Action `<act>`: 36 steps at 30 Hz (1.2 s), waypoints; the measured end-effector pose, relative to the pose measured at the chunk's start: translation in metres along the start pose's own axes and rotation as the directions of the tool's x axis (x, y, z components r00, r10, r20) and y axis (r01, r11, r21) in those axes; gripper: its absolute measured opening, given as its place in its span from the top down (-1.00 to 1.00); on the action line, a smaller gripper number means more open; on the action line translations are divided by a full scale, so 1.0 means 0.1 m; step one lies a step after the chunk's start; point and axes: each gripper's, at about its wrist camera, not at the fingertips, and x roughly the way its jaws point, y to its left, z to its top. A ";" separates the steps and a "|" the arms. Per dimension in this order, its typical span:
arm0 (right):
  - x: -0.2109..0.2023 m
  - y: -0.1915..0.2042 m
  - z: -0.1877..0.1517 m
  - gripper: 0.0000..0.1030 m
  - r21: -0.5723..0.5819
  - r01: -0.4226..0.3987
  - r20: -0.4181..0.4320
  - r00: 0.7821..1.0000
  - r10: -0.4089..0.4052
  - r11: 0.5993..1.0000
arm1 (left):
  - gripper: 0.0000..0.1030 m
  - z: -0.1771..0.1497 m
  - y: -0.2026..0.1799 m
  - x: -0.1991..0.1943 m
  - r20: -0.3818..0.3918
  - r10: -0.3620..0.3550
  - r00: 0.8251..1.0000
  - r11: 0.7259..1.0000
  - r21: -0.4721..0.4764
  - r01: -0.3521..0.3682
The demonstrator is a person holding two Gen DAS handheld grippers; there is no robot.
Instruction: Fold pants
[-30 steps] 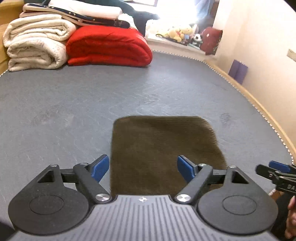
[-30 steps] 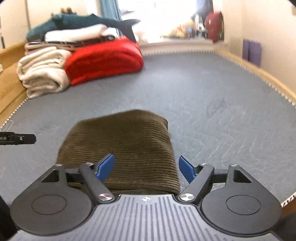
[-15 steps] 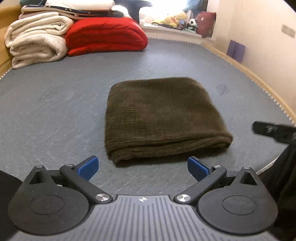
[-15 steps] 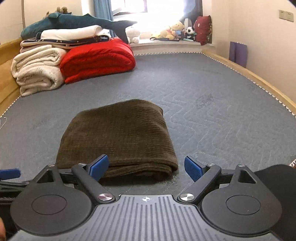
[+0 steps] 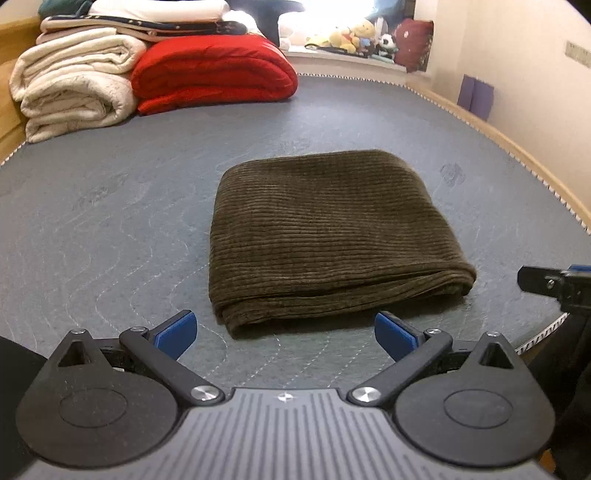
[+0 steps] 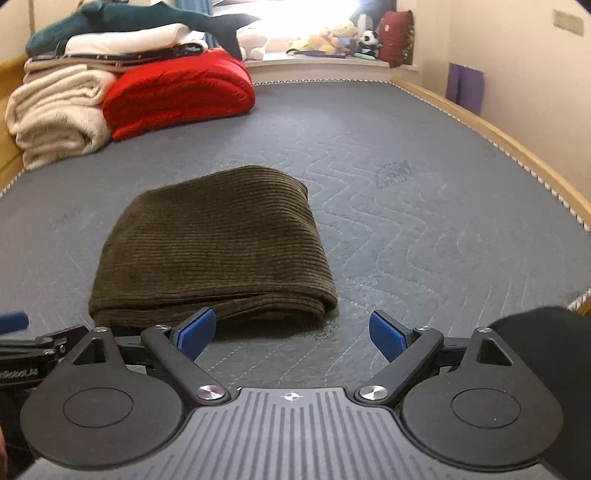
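Lying folded pants (image 5: 325, 236), gray mattress (image 5: 110, 221), both tools empty

Home bedroom — grey quilted mattress (image 5: 147, 206), folded blankets (image 5: 74, 85), plush toys (image 5: 347, 35) on the windowsill

Daylight enters through the far window (image 5: 332, 14), overexposing it to white glare; the mattress (image 5: 110, 221) is evenly lit with soft shadows. Fisheye distortion curves the edges; corners vignette black.
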 end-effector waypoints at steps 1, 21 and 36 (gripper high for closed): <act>0.01 0.00 0.01 -0.77 -0.004 -0.001 -0.001 1.000 0.001 1.000 | -0.99 0.01 0.00 0.01 -0.003 -0.002 1.000 1.000 0.002 0.002; 0.04 0.02 0.01 -0.77 -0.032 -0.005 -0.013 1.000 0.005 0.999 | -0.99 0.02 0.05 0.04 -0.006 -0.016 1.000 1.000 0.007 0.016; 0.05 0.06 0.01 -0.77 -0.039 0.001 -0.016 1.000 -0.001 0.999 | -0.99 0.01 0.06 0.05 -0.005 -0.019 1.000 1.000 0.011 0.019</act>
